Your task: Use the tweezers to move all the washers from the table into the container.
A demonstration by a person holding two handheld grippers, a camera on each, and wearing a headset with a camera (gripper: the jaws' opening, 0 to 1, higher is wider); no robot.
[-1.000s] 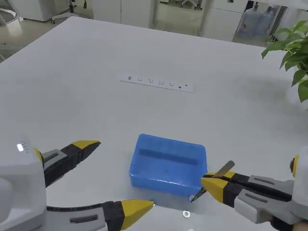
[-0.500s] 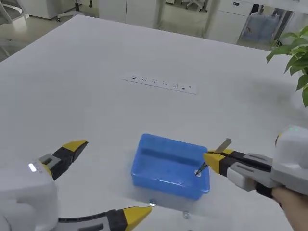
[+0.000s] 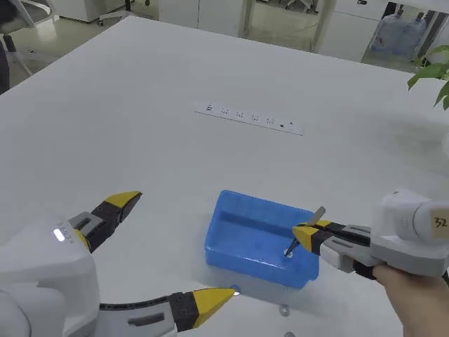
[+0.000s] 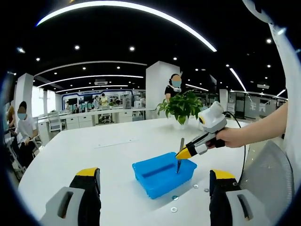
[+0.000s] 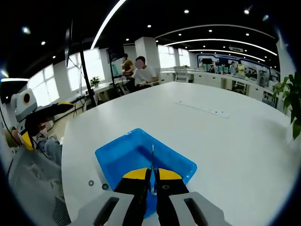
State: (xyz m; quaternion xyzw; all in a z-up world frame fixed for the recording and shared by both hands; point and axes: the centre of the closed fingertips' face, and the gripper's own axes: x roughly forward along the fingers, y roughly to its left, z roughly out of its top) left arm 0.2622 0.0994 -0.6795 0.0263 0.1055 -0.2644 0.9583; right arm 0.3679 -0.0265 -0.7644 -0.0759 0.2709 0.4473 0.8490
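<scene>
White tabletop (image 3: 140, 105), office behind; the blue container (image 3: 245, 228) has loose washers (image 3: 283, 309) lying just beside its near wall. Right gripper (image 3: 306, 234), jaws pinching the tweezers (image 3: 293, 246), holds the tips over the container's inside, probably for a drop, though no washer can be made out in them; left gripper (image 3: 182, 246) hangs idle, jaws spread wide. A second ago the tips were low outside the near wall by a washer; now they are past the rim.

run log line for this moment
right hand-held gripper: shut on thin metal tweezers, tips over blue plastic container | left hand-held gripper: open | small metal washers: on white table
</scene>
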